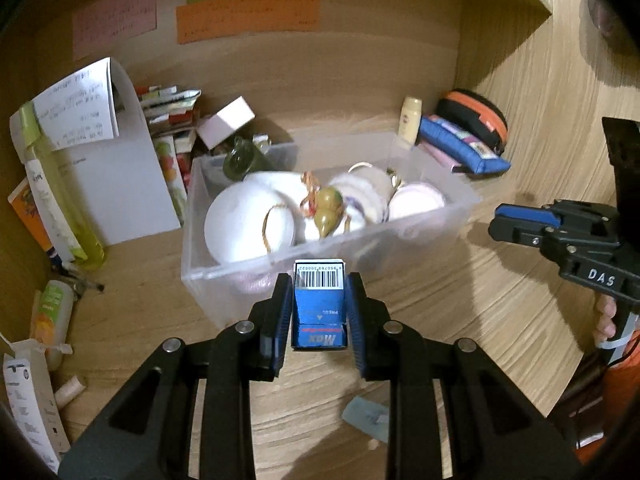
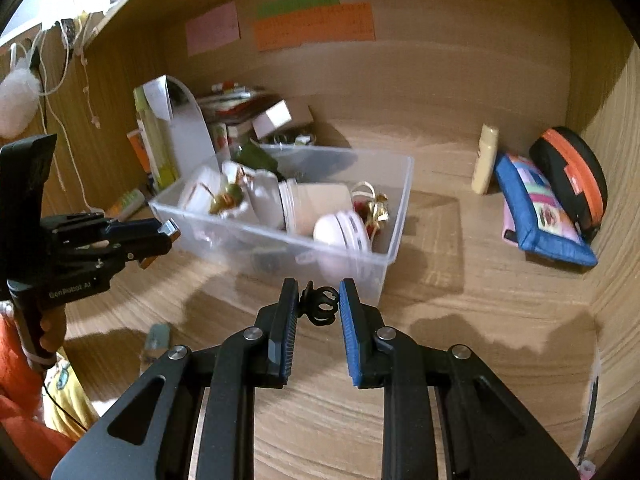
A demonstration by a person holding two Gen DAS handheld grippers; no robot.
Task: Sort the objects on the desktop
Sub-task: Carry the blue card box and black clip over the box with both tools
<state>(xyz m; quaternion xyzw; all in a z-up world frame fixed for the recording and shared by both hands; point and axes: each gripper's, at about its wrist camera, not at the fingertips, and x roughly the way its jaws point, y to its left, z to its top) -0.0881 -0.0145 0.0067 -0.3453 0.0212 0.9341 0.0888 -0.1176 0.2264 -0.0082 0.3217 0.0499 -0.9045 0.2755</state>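
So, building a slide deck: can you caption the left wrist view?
Left claw grips a blue staple box before the clear bin of trinkets.

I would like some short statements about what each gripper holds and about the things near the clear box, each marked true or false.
1. The left gripper holds a blue staple box with a barcode between its fingers. True.
2. The right gripper is empty. False: it is shut on a small black hair clip.
3. The clear plastic bin already holds white round containers and a green gourd ornament. True.
4. The blue pouch lies inside the bin. False: it lies on the desk to the right of the bin, against a black and orange case.
5. Coloured paper notes are stuck on the back wall. True.
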